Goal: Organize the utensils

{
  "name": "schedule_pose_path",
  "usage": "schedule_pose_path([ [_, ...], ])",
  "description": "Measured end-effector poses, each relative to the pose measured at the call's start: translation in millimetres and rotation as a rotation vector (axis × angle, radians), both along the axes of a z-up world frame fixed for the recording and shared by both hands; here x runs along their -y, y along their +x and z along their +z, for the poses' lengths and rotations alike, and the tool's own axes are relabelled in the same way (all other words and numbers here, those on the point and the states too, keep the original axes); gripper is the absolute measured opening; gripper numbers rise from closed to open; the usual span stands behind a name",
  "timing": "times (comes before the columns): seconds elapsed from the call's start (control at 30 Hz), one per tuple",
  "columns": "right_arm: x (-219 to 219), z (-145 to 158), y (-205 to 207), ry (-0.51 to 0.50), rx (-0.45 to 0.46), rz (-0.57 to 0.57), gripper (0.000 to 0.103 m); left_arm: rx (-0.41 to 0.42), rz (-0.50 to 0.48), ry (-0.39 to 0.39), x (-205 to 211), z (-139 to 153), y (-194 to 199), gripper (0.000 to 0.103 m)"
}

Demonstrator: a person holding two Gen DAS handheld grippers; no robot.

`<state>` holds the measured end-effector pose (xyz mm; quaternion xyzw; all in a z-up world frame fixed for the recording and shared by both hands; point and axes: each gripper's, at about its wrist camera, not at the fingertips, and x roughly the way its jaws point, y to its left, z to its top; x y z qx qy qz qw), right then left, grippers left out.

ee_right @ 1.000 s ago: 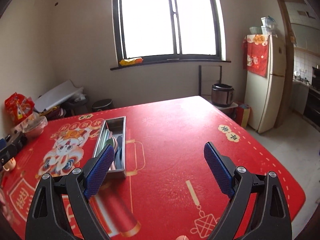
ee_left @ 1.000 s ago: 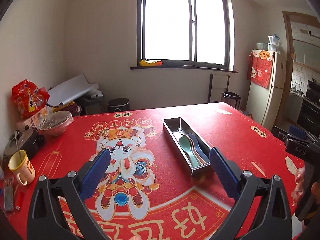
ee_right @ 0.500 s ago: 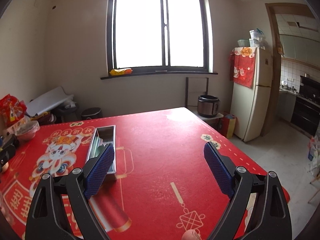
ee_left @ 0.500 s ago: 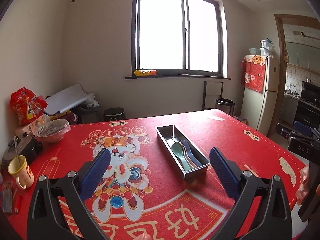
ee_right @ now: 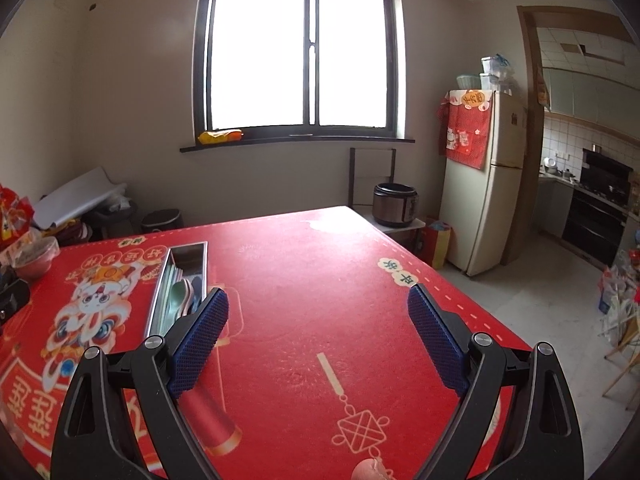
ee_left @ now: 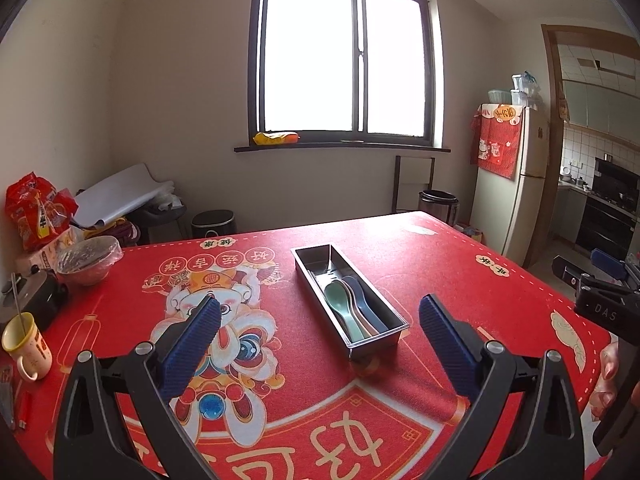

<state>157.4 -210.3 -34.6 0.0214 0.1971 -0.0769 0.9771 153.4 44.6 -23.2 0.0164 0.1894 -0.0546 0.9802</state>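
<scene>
Both tongs, left [ee_left: 320,336] and right [ee_right: 318,330], are spread wide and empty; spoons [ee_left: 347,305] sit in the tray [ee_left: 374,354] ahead, so sorting looks done.

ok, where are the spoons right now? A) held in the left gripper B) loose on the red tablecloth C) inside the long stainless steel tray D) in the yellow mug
C. The pastel green, pink and blue spoons lie together inside the long stainless steel tray, while the left gripper and right gripper are both open and hold nothing.
</scene>
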Motion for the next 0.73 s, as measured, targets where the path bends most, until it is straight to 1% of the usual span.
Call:
schedule_pose_path([
  [0.23, 1.5, -0.1, -1.3, -0.04, 0.002, -0.056, 0.088, -0.007, -0.007, 0.006, 3.9, -3.1, 3.5, 0.097],
  [0.73, 5.0, -2.4, 2.8, -0.053, -0.014, -0.09, 0.088, -0.015, -0.006, 0.01, 5.7, -6.4, 6.4, 0.097],
])
